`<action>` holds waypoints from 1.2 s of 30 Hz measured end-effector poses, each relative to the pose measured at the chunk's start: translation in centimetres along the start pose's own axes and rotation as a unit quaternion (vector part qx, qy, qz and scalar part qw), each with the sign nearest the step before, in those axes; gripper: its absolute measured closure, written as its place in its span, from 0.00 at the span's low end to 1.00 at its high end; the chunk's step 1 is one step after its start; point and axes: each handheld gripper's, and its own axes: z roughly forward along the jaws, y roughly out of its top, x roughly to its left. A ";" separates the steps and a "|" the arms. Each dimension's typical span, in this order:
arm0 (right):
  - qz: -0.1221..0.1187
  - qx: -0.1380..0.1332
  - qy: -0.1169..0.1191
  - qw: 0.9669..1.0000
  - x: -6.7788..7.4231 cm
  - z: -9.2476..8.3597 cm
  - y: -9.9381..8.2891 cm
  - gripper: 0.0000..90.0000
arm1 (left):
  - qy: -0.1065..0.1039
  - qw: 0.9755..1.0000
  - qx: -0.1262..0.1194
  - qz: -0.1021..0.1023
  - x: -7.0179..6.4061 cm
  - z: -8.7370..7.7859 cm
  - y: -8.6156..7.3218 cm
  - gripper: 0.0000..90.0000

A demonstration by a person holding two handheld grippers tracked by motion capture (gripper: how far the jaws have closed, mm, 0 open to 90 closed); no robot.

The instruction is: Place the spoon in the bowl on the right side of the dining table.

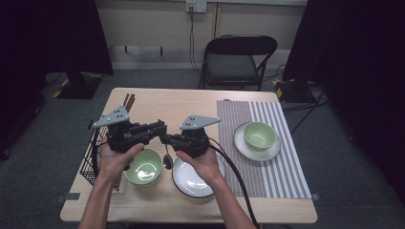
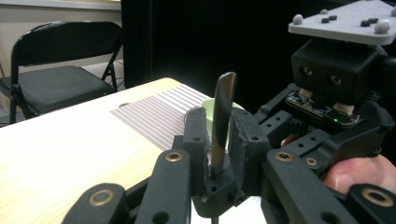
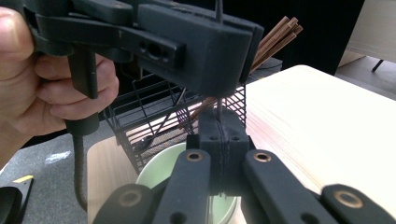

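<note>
Pretty dim room: grey carpet floor all around the light wooden table, a black folding chair at the far side, dark curtains left and right, and a pale wall at the back.

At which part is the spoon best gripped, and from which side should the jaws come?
Grip the spoon on its handle, coming level from the side. The handle stands upright, thin and flat, so pads can close on its broad faces; the rounded end hanging below would likely slip.
</note>
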 end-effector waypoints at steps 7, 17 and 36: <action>-0.001 0.001 -0.004 1.000 -0.1 0.0 -0.1 1.00 | 0.015 1.000 0.003 -0.004 0.1 -0.1 0.0 0.59; 0.000 0.013 -0.019 1.000 -1.0 -0.7 -0.9 1.00 | 0.044 0.999 -0.002 -0.018 0.8 -1.1 -0.8 0.41; 0.019 0.013 -0.060 0.998 -3.4 -3.7 -2.5 1.00 | 0.058 0.998 0.024 -0.003 1.2 -2.1 -2.9 0.31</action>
